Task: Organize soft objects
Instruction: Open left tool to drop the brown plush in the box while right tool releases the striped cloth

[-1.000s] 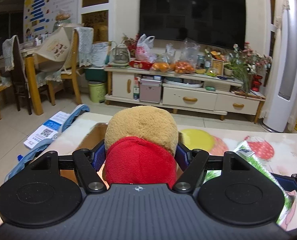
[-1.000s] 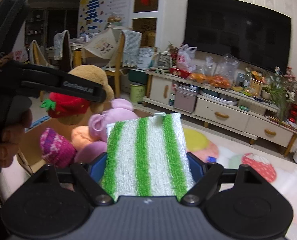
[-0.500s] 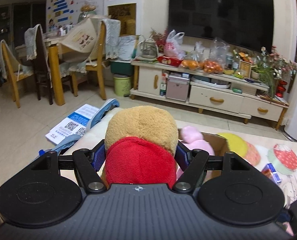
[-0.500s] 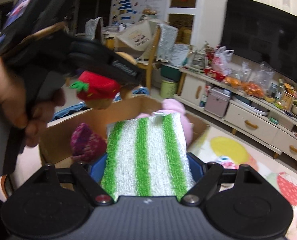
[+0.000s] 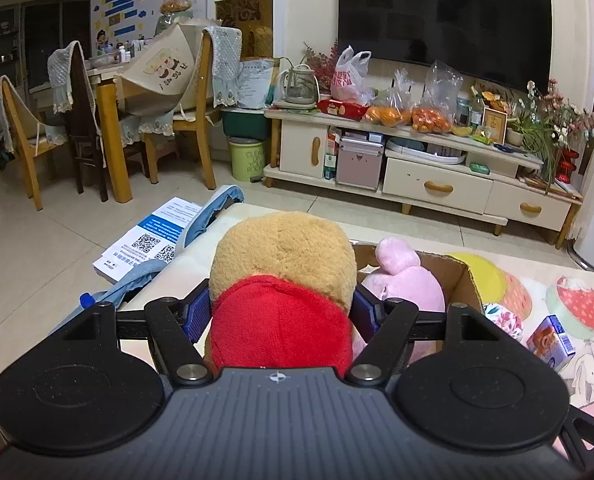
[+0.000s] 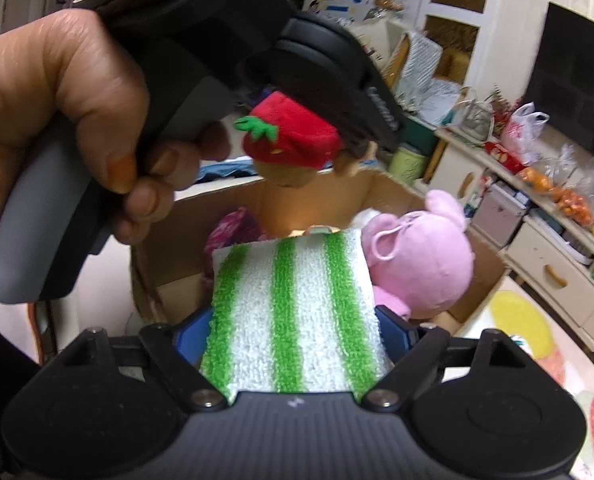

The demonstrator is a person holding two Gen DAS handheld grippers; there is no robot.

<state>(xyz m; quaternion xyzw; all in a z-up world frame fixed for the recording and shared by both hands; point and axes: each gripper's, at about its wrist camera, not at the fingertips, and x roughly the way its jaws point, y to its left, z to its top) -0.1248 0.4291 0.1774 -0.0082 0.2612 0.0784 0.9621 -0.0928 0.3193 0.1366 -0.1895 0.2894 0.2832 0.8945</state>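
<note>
Left claw (image 5: 281,312) around plush bear (image 5: 283,276)

Home living room: television (image 5: 443,12), dining chairs (image 5: 193,92).

The plush bear (image 5: 283,260) is tan with a red strawberry cap (image 6: 293,136) bearing a green leaf tuft. Beside the bear, a plain pink plush (image 6: 417,256) lies in the brown cardboard box (image 6: 385,192). The cloth (image 6: 293,312) in front of the pink plush is white with three green stripes. A magenta-and-pink patterned soft thing (image 6: 233,226) sits left of the cloth. The table (image 5: 537,280) has a pale cover printed with yellow and red strawberry shapes. Both claws are black with blue pads (image 6: 193,336).
</note>
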